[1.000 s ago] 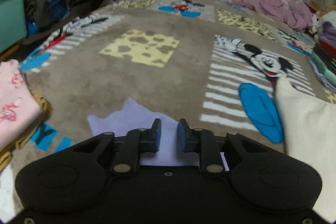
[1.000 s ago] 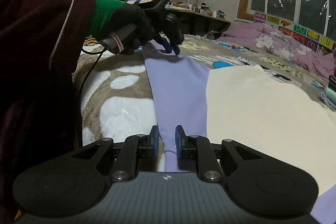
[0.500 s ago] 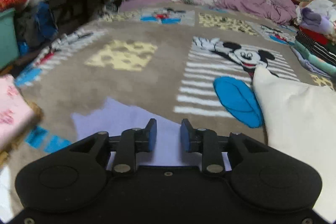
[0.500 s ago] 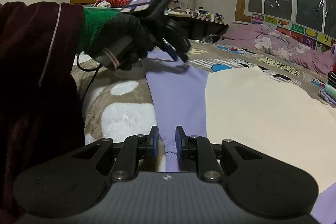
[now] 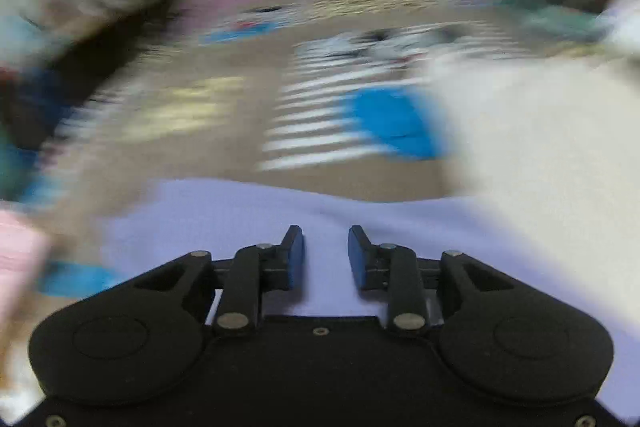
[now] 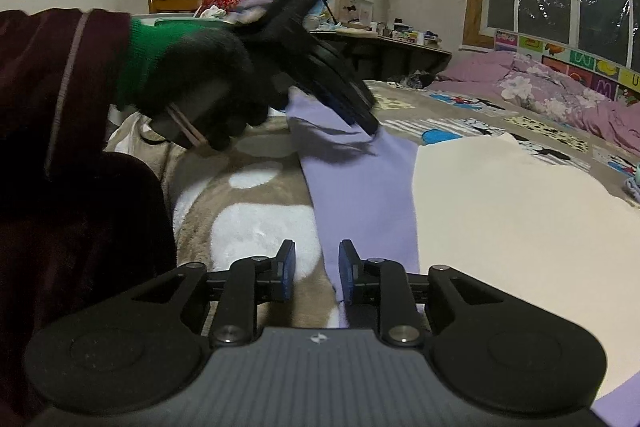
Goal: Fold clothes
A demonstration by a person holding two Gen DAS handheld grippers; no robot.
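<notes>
On the bed, over the brown fleece cartoon-print blanket, lies the garment I am folding: a cream fabric body with a long lavender sleeve laid along its left edge.

Status of my left tongs: the jaws are opening. Lavender fabric shows between and beneath the blue pads, but the pads do not press on it, so I read it as released. The left wrist view is heavily blurred. From the right wrist view, these tongs sit at the far end of the sleeve, tips at or touching the cloth; contact cannot be confirmed. A black glove with a green cuff holds them.

Status of my right tongs: the jaws are opening. The near end of the sleeve lies against the right-hand pad and runs under it; the left-hand pad stands clear of the cloth. No clamp is applied.

Progress, as a judgement: the sleeve appears placed straight beside the cream body, and both tongs are letting go, so one sleeve fold looks finished. Remaining work: the cream body lies spread flat and unfolded, with more lavender cloth showing at its near right corner. Its further folds are not yet done. Overall, the task is at an early-to-middle stage.
</notes>
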